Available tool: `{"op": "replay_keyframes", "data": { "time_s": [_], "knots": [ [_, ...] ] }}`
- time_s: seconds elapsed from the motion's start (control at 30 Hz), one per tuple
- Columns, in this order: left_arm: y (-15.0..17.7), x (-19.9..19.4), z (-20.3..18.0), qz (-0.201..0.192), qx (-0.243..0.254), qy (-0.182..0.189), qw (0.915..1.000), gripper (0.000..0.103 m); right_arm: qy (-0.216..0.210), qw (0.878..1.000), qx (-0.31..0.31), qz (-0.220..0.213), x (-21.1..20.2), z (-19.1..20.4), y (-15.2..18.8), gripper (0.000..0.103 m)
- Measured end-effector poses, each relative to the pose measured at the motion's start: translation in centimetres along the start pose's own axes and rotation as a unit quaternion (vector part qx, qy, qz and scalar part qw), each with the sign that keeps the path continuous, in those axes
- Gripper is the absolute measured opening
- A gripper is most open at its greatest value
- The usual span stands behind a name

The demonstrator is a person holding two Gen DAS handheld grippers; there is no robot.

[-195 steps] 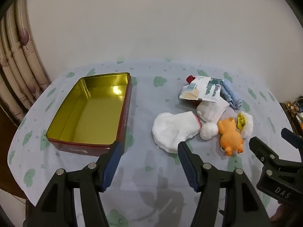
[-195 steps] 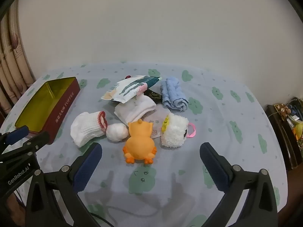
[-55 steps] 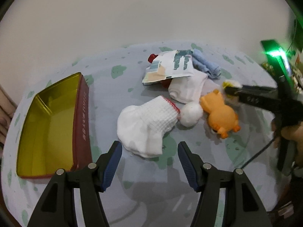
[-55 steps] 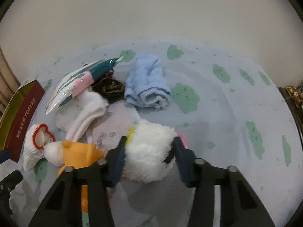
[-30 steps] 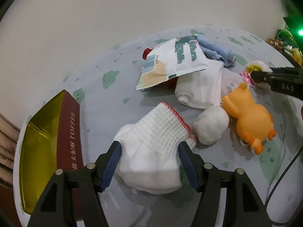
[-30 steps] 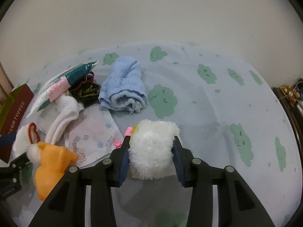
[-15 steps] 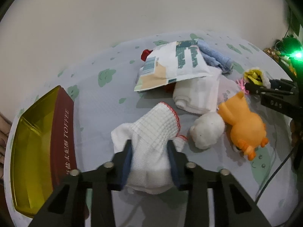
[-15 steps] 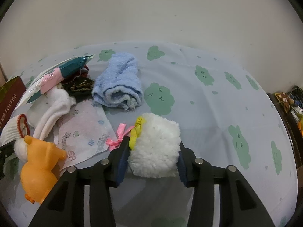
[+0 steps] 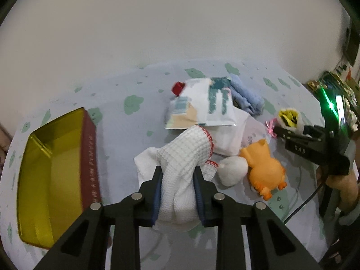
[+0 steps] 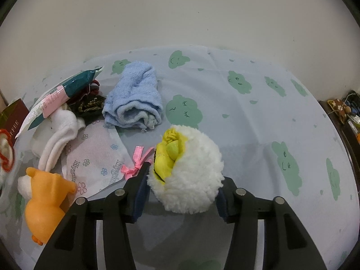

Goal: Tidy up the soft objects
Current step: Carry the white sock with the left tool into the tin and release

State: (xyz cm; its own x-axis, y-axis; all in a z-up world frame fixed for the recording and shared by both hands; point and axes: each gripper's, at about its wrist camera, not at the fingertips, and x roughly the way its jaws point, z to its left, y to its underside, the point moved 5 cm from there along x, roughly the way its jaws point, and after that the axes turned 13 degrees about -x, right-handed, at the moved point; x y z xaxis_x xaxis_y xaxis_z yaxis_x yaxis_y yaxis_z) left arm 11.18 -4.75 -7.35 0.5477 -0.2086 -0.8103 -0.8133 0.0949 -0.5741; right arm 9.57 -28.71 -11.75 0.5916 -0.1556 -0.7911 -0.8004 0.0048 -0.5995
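My left gripper (image 9: 177,180) is shut on a white knit sock with a red-trimmed cuff (image 9: 182,157) and holds it lifted off the cloth. My right gripper (image 10: 182,180) is shut on a fluffy white plush with a yellow face (image 10: 189,168) and a pink ribbon (image 10: 135,162), raised above the table; it also shows in the left wrist view (image 9: 288,119). An open gold-lined red tin (image 9: 51,168) sits at the left. An orange rubber duck (image 9: 265,168), a white ball (image 9: 231,171), a blue towel (image 10: 135,99) and a white sock (image 10: 56,135) lie on the cloth.
A printed foil packet (image 9: 202,103) lies over a red item (image 9: 177,87) and a dark pouch (image 10: 90,105). A flowered wet-wipe sachet (image 10: 94,159) lies flat. The table has a cloud-print cloth (image 10: 258,112); a wall stands behind, cluttered furniture (image 10: 346,110) at the right edge.
My left gripper closed on the knit sock and lifted it. My right gripper raised and tilted the fluffy plush, so its yellow face shows.
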Motion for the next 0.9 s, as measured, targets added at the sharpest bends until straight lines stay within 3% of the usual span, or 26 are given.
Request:
{"op": "replay_keyframes", "data": {
  "time_s": [0.2,0.47,0.63,0.9],
  "knots": [
    [-1.6,-1.7,3.9,-0.019,-0.032,-0.043,0.9984,0.026,0.000,1.000,0.001,0.000,0.0,0.0,-0.1,0.049],
    [-2.5,-2.4,12.0,-0.026,-0.081,-0.126,0.9884,0.026,0.001,1.000,-0.001,0.000,-0.1,0.1,-0.1,0.049],
    [-1.8,-1.3,16.9,-0.006,-0.113,-0.161,0.9804,0.026,0.001,1.000,0.000,0.000,0.0,0.0,0.0,0.049],
    [-0.5,-0.4,20.9,0.010,-0.138,-0.195,0.9711,0.027,0.001,1.000,0.000,0.000,-0.1,0.0,0.0,0.049]
  ]
}}
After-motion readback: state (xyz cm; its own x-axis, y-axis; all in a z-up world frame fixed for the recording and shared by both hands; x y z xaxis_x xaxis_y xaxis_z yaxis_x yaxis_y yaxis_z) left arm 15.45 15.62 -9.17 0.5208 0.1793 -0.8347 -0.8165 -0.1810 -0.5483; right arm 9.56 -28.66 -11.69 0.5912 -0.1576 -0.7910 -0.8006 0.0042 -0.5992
